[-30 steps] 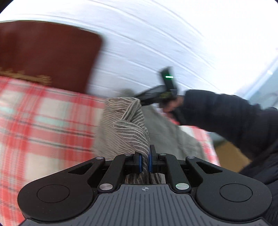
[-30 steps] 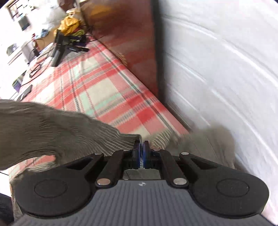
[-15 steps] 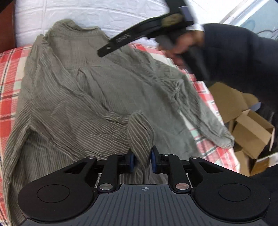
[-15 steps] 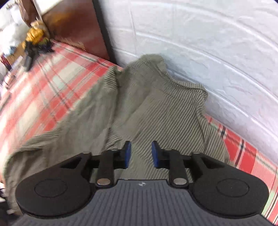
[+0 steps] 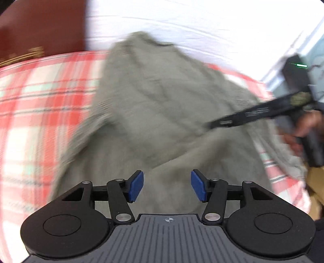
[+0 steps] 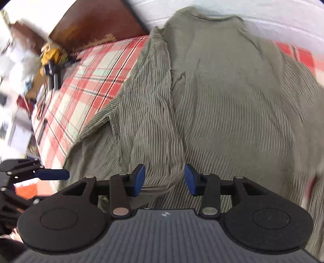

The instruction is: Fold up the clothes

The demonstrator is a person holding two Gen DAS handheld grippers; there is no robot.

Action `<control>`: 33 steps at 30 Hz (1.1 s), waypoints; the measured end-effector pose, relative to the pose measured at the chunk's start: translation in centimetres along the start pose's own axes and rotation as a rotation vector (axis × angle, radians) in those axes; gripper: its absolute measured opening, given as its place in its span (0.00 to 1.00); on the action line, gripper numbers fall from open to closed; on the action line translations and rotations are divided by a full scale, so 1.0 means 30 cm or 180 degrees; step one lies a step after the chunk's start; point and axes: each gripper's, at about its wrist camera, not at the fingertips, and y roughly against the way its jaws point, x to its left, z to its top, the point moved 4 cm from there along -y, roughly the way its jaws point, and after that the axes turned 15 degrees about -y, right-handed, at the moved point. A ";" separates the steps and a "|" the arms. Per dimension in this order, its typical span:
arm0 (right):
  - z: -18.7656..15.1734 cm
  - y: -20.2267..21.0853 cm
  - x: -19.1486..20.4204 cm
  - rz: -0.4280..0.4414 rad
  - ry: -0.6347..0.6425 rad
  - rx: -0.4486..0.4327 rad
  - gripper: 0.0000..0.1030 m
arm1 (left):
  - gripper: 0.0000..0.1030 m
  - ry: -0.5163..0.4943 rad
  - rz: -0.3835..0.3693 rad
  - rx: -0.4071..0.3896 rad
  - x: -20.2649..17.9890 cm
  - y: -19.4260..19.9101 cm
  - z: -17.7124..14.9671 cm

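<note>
Grippers: your left gripper and right gripper (clamped on cloth a second ago) now gape, released.
Shirt: striped shirt spread ahead of both, unfolded.

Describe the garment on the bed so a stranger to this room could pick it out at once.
Start at the bed with the red, white and pale-green plaid cover that runs along the white wall. Spread flat on it, collar end against that wall, lies the shirt. It is olive-grey with fine pale stripes and wrinkled, the only plain-coloured cloth on the checked cover.
</note>
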 end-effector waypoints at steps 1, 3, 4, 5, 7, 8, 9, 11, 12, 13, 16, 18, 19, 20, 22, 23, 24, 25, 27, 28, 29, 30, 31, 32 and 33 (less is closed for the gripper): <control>-0.024 0.016 -0.001 0.0013 -0.0063 -0.0022 0.46 | 0.66 0.0017 0.0133 0.0039 0.021 0.011 -0.025; -0.069 0.049 0.011 0.0065 -0.0108 -0.0084 0.53 | 0.67 0.0013 0.0396 0.0147 0.070 0.020 -0.070; -0.092 0.061 0.026 0.0122 -0.0085 -0.0116 0.55 | 0.68 0.0000 0.0507 0.0196 0.096 0.025 -0.091; -0.114 0.071 0.040 0.0182 -0.0068 -0.0144 0.55 | 0.70 -0.0026 0.0590 0.0236 0.122 0.029 -0.108; -0.154 0.085 0.056 0.0211 -0.0107 -0.0214 0.55 | 0.71 -0.0088 0.0761 0.0320 0.181 0.027 -0.133; -0.174 0.092 0.059 0.0202 -0.0150 -0.0272 0.56 | 0.72 -0.0114 0.0827 0.0353 0.213 0.022 -0.142; -0.195 0.096 0.054 0.0176 -0.0212 -0.0309 0.58 | 0.73 -0.0116 0.0870 0.0385 0.246 0.013 -0.153; -0.240 0.102 0.038 0.0087 -0.0337 -0.0365 0.63 | 0.73 -0.0082 0.0908 0.0457 0.306 -0.002 -0.183; -0.265 0.100 0.026 0.0021 -0.0390 -0.0384 0.63 | 0.73 -0.0063 0.0891 0.0483 0.330 -0.007 -0.198; -0.289 0.095 0.013 -0.0024 -0.0460 -0.0390 0.63 | 0.73 -0.0048 0.0870 0.0510 0.352 -0.015 -0.204; -0.351 0.074 -0.021 -0.0125 -0.0587 -0.0424 0.63 | 0.74 -0.0014 0.0779 0.0592 0.397 -0.056 -0.186; -0.382 0.061 -0.039 -0.0211 -0.0558 -0.0457 0.63 | 0.74 0.0019 0.0664 0.0599 0.397 -0.075 -0.174; -0.390 0.049 -0.050 -0.0254 -0.0570 -0.0450 0.63 | 0.74 0.0017 0.0609 0.0598 0.392 -0.084 -0.171; -0.401 0.044 -0.067 -0.0301 -0.0615 -0.0446 0.63 | 0.74 0.0000 0.0565 0.0597 0.383 -0.095 -0.163; -0.413 0.044 -0.090 -0.0366 -0.0759 -0.0467 0.63 | 0.74 -0.0090 0.0542 0.0598 0.354 -0.121 -0.135; -0.420 0.046 -0.098 -0.0359 -0.0843 -0.0492 0.63 | 0.74 -0.0114 0.0528 0.0599 0.343 -0.131 -0.126; -0.428 0.048 -0.105 -0.0335 -0.0914 -0.0504 0.63 | 0.74 -0.0116 0.0504 0.0599 0.336 -0.140 -0.122; -0.435 0.048 -0.111 -0.0322 -0.0954 -0.0511 0.63 | 0.74 -0.0113 0.0481 0.0602 0.331 -0.147 -0.123; -0.441 0.035 -0.117 -0.0342 -0.0975 -0.0542 0.64 | 0.74 -0.0104 0.0443 0.0610 0.331 -0.156 -0.131; -0.441 0.024 -0.118 -0.0356 -0.0984 -0.0553 0.64 | 0.73 -0.0103 0.0419 0.0618 0.330 -0.162 -0.134; -0.440 0.014 -0.118 -0.0358 -0.1000 -0.0559 0.64 | 0.70 -0.0102 0.0386 0.0633 0.330 -0.170 -0.135; -0.436 0.003 -0.116 -0.0348 -0.1025 -0.0552 0.64 | 0.63 -0.0101 0.0352 0.0648 0.329 -0.177 -0.136; -0.432 -0.008 -0.109 -0.0313 -0.1036 -0.0533 0.64 | 0.57 -0.0101 0.0319 0.0663 0.328 -0.184 -0.137; -0.429 -0.019 -0.101 -0.0271 -0.1040 -0.0510 0.60 | 0.47 -0.0108 0.0295 0.0670 0.324 -0.189 -0.137; -0.428 -0.028 -0.091 -0.0246 -0.1031 -0.0474 0.47 | 0.39 -0.0127 0.0284 0.0667 0.318 -0.191 -0.136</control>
